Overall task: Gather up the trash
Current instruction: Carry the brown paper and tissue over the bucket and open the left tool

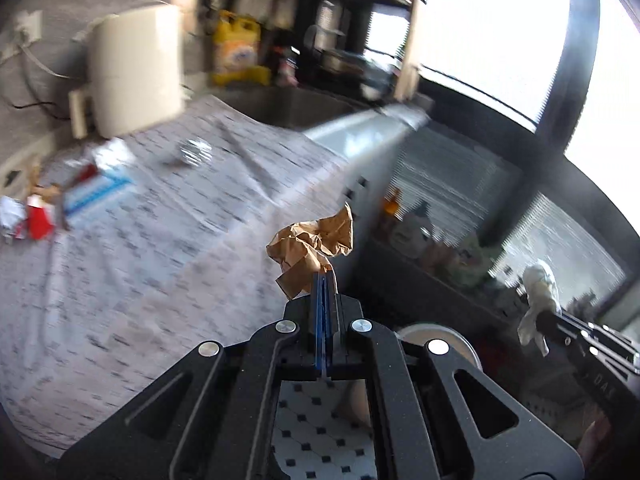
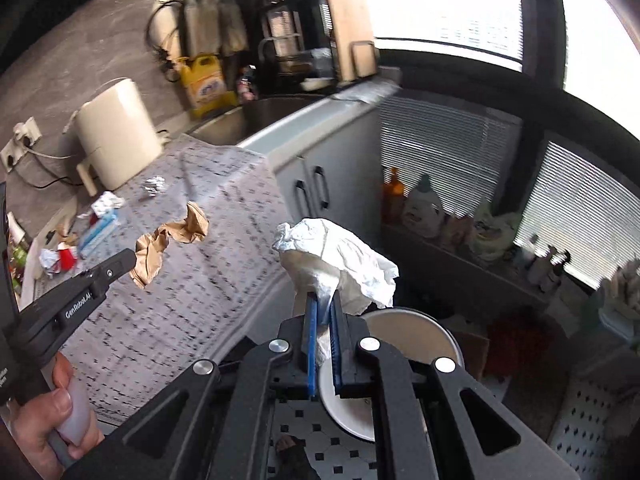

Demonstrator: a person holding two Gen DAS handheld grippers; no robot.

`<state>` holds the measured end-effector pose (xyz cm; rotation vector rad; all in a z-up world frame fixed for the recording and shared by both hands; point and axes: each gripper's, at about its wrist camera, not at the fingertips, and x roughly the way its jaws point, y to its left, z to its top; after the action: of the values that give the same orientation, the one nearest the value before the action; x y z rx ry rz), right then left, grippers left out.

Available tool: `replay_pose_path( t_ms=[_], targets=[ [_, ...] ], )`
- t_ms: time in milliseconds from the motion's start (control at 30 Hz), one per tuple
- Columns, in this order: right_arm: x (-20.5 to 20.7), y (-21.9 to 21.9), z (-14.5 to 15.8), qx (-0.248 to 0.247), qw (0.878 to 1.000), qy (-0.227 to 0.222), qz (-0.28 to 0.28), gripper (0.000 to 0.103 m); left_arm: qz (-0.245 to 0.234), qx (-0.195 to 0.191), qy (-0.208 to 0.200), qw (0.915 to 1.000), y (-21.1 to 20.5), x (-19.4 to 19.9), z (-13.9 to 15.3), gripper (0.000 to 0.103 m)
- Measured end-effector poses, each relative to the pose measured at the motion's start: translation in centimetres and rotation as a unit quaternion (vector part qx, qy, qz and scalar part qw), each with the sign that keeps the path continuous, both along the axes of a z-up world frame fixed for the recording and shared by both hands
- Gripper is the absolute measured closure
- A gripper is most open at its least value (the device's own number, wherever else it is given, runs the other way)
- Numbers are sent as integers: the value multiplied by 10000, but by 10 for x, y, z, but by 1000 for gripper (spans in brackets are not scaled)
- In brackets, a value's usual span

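My left gripper [image 1: 325,280] is shut on a crumpled brown paper [image 1: 312,242] and holds it in the air past the counter's right edge. It also shows in the right wrist view [image 2: 130,260] with the brown paper [image 2: 172,240]. My right gripper [image 2: 324,300] is shut on a crumpled white tissue [image 2: 340,256], held above a round white bin [image 2: 416,332] on the floor. The tissue also shows in the left wrist view [image 1: 538,300]. More trash lies on the counter: a foil ball [image 2: 154,186], a red and white wrapper [image 2: 60,258], a blue and white packet [image 2: 98,232].
The counter [image 2: 208,280] has a patterned cloth. A cream kettle [image 2: 116,140] stands at its back, a sink [image 2: 240,120] and a yellow jug [image 2: 206,84] beyond. White cabinet doors [image 2: 320,188] are below. Bottles [image 2: 424,204] line a low shelf by the window blinds.
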<state>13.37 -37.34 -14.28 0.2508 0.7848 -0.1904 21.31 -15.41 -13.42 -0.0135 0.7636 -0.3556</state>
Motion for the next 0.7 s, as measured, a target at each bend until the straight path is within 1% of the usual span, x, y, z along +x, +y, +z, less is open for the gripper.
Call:
replay_pose_path(
  t_ms=[133, 300, 467, 600, 700],
  targets=[
    [-15, -24, -20, 57, 9991, 256, -336, 96, -360, 31, 292, 9989, -29, -6, -28, 101],
    [-27, -40, -48, 107, 9978, 447, -469, 96, -705, 111, 534, 9960, -60, -14, -60, 101],
    [-31, -52, -74, 165, 9963, 597, -595, 95, -925, 193, 786, 9924, -82, -14, -92, 101],
    [-33, -59, -92, 180, 9945, 748, -714, 94, -1130, 193, 1029, 9881, -103, -14, -124, 101],
    [-39, -67, -101, 148, 9927, 837, -855, 94, -1339, 181, 1186, 9837, -118, -15, -142, 101]
  ],
)
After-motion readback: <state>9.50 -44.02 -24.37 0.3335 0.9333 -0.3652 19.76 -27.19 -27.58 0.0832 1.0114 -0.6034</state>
